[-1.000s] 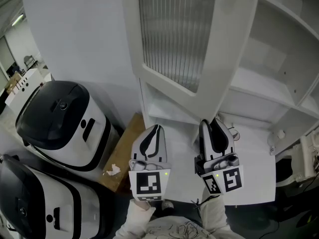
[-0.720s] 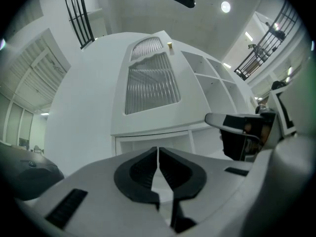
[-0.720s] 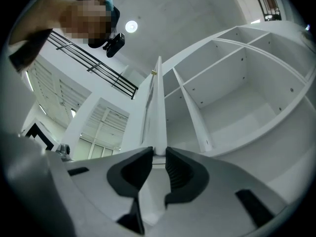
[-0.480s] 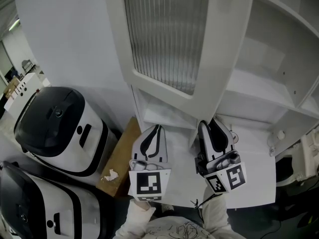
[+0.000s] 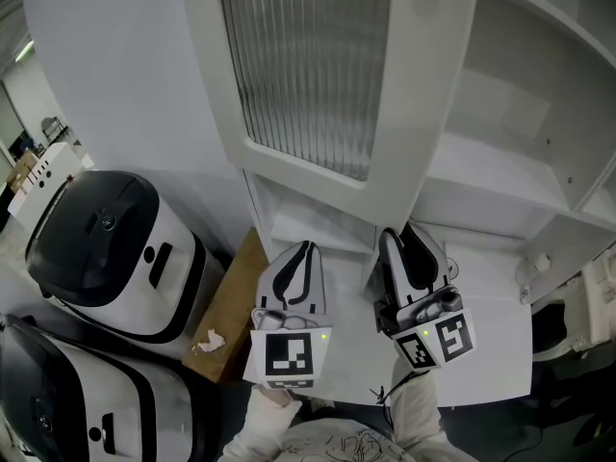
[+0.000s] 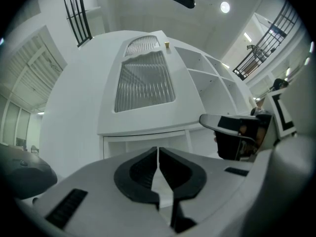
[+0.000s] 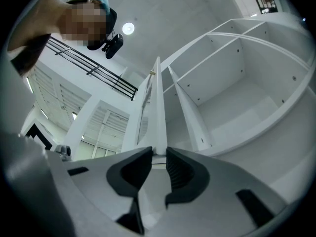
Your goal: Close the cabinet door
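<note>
Within the last second the cabinet door had been shifted slightly leftward in the head view. The shelves were left exposed, so closing was judged barely begun. The right tongs were narrowed onto the door's lower edge, apparently pinching it. The left tongs were pressed together, empty, below the door.

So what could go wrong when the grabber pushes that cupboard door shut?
The right gripper pinches only the thin edge of the cabinet door, near its bottom corner, so it might slip off mid-swing. If it doesn't let go in time, its jaws could get caught between the door and the shelves. The door carries a ribbed glass pane, so a hard slam might rattle or crack it.
</note>
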The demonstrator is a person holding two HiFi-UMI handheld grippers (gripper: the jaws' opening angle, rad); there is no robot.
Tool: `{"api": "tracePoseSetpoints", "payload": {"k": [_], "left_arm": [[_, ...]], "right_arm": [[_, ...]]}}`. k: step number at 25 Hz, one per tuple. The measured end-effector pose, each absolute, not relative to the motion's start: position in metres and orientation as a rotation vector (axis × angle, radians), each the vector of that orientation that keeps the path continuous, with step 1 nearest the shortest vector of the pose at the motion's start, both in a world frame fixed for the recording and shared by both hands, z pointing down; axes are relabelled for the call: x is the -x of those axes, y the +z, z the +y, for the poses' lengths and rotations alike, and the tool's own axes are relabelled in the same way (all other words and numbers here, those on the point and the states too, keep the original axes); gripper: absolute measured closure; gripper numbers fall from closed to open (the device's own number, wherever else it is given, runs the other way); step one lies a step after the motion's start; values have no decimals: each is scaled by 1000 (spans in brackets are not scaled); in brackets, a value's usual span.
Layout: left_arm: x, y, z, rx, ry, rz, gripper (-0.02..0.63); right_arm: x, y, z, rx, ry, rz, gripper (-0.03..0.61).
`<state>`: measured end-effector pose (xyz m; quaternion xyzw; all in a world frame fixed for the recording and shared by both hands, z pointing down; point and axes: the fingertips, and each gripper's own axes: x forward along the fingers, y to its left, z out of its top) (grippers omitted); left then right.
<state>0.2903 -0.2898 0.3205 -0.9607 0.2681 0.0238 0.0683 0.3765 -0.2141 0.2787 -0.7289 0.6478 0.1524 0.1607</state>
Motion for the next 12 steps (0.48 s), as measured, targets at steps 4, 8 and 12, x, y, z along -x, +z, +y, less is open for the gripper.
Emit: {"api": "tracePoseSetpoints", "payload": {"k": [4, 8, 12], "left_arm": [[-293, 322, -291, 2890, 60, 818, 600], [-297, 325, -290, 2895, 55, 829, 600], [-301, 328, -289, 2897, 41, 838, 600]], "right_arm": [[-381, 279, -216, 2097, 425, 1840, 489], [-386, 279, -219, 2112, 428, 1835, 488], [-393, 279, -219, 2118, 413, 1822, 486]]}}
